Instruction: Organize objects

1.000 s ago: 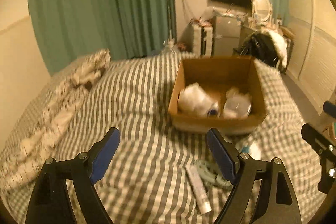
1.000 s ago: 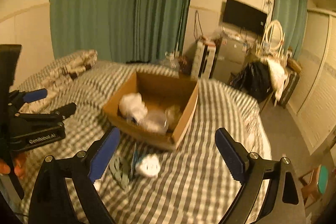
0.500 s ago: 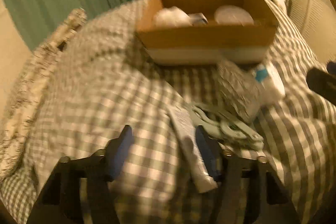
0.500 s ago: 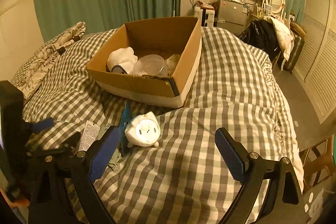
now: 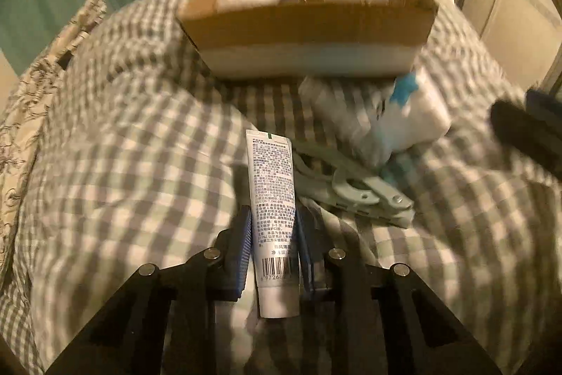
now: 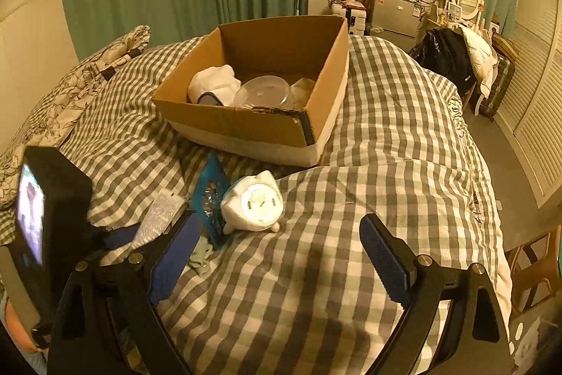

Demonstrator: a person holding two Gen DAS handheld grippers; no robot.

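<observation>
A bed covered by a grey-and-white checked duvet [image 6: 368, 199] is shown, soft and rumpled. At its far middle an open cardboard box [image 6: 246, 125] is set, already holding a white bundle, a clear round lid and other small things.

Near the box, on the right in the left wrist view, a white piglet-shaped clock [image 6: 253, 202] lies on its side with a blue packet [image 6: 209, 192] touching it. Beside these a pale green clip [image 5: 354, 188] is seen, partly under a clear wrapper.

At the near middle a white printed tube [image 5: 272, 199] lies on the duvet, its long axis pointing toward the box. The left gripper [image 5: 272, 248] is set down over its near half; its jaws have just been closing, and the blue pads now appear to touch both sides of the tube. The right gripper [image 6: 281, 255] is held wide open over bare duvet, with nothing in it.

Several failures are judged possible. The tube is soft and smooth, so it could be squeezed out of the pads or droop when lifted. A fold of duvet could be pinched along with it. The clip lies just beside the tube and could be dragged.
</observation>
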